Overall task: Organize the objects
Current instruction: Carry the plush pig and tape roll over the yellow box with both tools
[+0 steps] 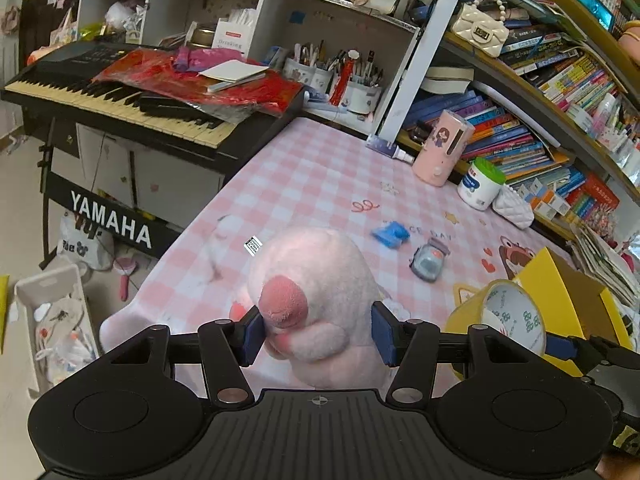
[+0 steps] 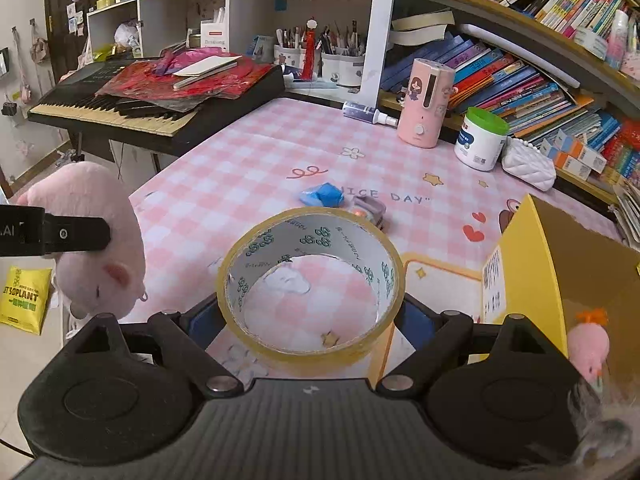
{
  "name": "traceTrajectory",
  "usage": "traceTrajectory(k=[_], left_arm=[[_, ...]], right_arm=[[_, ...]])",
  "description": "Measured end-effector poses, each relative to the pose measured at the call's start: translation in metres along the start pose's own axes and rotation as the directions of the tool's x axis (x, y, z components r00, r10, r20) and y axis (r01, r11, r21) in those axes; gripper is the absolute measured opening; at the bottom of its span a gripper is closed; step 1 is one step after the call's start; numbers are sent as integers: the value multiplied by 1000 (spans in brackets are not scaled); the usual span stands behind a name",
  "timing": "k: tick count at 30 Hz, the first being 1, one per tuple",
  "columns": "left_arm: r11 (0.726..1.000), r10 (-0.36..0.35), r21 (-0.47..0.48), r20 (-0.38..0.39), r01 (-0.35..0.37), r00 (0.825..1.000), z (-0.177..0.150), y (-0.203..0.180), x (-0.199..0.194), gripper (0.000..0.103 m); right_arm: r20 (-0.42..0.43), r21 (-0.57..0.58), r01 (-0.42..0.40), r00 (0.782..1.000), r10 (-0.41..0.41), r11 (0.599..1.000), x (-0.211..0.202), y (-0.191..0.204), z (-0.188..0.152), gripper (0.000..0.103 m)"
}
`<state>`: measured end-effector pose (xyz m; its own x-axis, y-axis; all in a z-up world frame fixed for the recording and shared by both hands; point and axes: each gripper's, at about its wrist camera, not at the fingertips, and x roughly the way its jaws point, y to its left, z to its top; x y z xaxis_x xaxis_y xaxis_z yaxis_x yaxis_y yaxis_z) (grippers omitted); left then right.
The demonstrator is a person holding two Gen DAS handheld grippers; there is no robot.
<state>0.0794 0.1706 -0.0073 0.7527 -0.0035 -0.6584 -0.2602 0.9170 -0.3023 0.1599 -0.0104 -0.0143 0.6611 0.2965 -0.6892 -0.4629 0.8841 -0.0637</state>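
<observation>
My left gripper [image 1: 318, 338] is shut on a pink plush toy [image 1: 316, 280], its blue pads pressing both sides above the checked tablecloth [image 1: 304, 176]. The same pink plush toy [image 2: 100, 240] shows at the left of the right wrist view, with a black finger of the left gripper across it. My right gripper [image 2: 310, 316] is shut on a wide roll of clear tape [image 2: 310, 280], held with its hole facing the camera. That tape roll [image 1: 514, 316] also appears at the right of the left wrist view. A yellow cardboard box [image 2: 560, 264] stands open at the right, with a small pink toy [image 2: 588, 344] inside.
On the cloth lie a blue crumpled piece [image 2: 322, 195] and a small grey toy car [image 1: 428, 260]. A pink cylinder [image 2: 426, 102], a green-lidded white jar [image 2: 480, 138] and a white quilted pouch [image 2: 528, 166] stand before the bookshelves. A keyboard [image 1: 120, 96] sits left; a floor bin [image 1: 52, 320] below.
</observation>
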Motion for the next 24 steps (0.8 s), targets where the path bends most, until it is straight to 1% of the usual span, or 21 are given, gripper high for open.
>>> traceTrajectory(k=[5, 13, 19, 24], left_arm=[[1000, -20, 19, -5, 20, 1000, -18, 8, -24, 53], [997, -46, 64, -54, 49, 998, -48, 14, -46, 53], [991, -71, 106, -92, 81, 993, -67, 10, -55, 53], [982, -106, 141, -135, 125, 985, -79, 0, -55, 53]], right_arm=[[5, 13, 9, 1000, -10, 1000, -24, 15, -18, 89], [-24, 68, 38, 999, -36, 997, -56, 33, -61, 89], [-34, 109, 58, 998, -54, 992, -76, 43, -91, 89], [-57, 146, 82, 996, -74, 986, -87, 42, -112, 89]])
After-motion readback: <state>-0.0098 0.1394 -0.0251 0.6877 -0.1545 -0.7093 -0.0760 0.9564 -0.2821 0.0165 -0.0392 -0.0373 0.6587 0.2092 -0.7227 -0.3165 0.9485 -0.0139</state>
